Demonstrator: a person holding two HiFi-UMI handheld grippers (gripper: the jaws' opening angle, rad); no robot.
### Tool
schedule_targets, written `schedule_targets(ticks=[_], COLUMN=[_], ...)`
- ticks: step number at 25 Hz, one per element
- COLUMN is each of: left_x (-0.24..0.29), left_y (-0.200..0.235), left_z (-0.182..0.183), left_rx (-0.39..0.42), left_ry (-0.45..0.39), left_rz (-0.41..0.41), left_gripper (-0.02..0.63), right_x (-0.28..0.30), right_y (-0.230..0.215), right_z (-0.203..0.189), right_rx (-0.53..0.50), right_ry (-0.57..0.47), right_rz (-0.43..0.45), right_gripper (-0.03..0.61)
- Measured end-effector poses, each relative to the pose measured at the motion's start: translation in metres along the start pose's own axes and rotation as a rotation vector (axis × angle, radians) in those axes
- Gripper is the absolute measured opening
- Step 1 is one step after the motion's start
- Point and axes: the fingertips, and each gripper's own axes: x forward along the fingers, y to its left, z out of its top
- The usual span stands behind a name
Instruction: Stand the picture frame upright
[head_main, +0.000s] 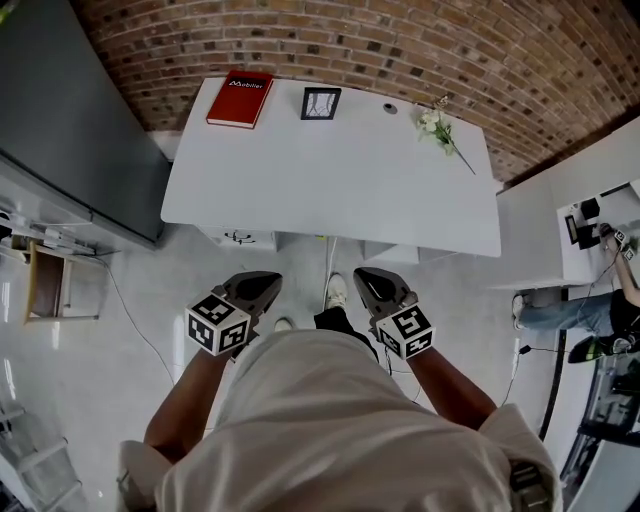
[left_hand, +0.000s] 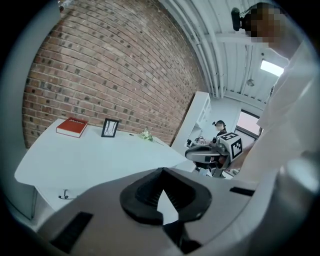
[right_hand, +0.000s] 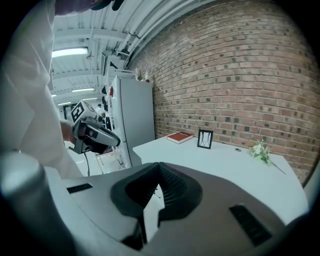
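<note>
Picture frame (head_main: 321, 103) stands up on the far side of the white table (head_main: 330, 190), close to the brick wall (head_main: 400, 50). A red book (head_main: 240, 98) lies to its left. White flowers (head_main: 437, 128) lie further off to its right.

The 2 grippers are on the near side, off the table and above the floor, well apart from the frame. The left gripper (head_main: 260, 283) has its fingers (left_hand: 145, 192) closed tip to tip, with nothing in them. The right gripper (head_main: 373, 282) also has its fingers (right_hand: 175, 187) closed and holds nothing. Both point toward the table. Nothing touches the frame.
</note>
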Motion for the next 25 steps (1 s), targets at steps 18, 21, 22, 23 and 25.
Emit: schedule_targets(ticks=[18, 21, 22, 23, 25], left_x=[-0.037, -0.042, -0.044, -0.045, -0.048], left_y=[0.0, 0.001, 0.002, 0.003, 0.004], left_z=[-0.026, -0.031, -0.033, -0.035, -0.039], left_rx=[-0.019, -0.022, -0.024, -0.025, -0.027], left_ry=[-0.028, -0.029, -0.03, -0.03, -0.029], left_rz=[0.047, 0.051, 0.053, 0.055, 0.061], left_gripper=[-0.005, -0.005, -0.005, -0.005, -0.006], right_x=[-0.001, -0.001, -0.001, 0.0, 0.001], right_y=[0.038, 0.043, 0.044, 0.045, 0.047], right_z=[-0.004, -0.007, -0.007, -0.008, -0.008], right_rx=[-0.044, -0.046, -0.051, -0.054, -0.058], right_ry=[-0.014, -0.004, -0.009, -0.013, -0.019], right_rz=[0.025, 0.026, 0.026, 0.026, 0.026], right_gripper=[0.005, 0.005, 0.005, 0.005, 0.005])
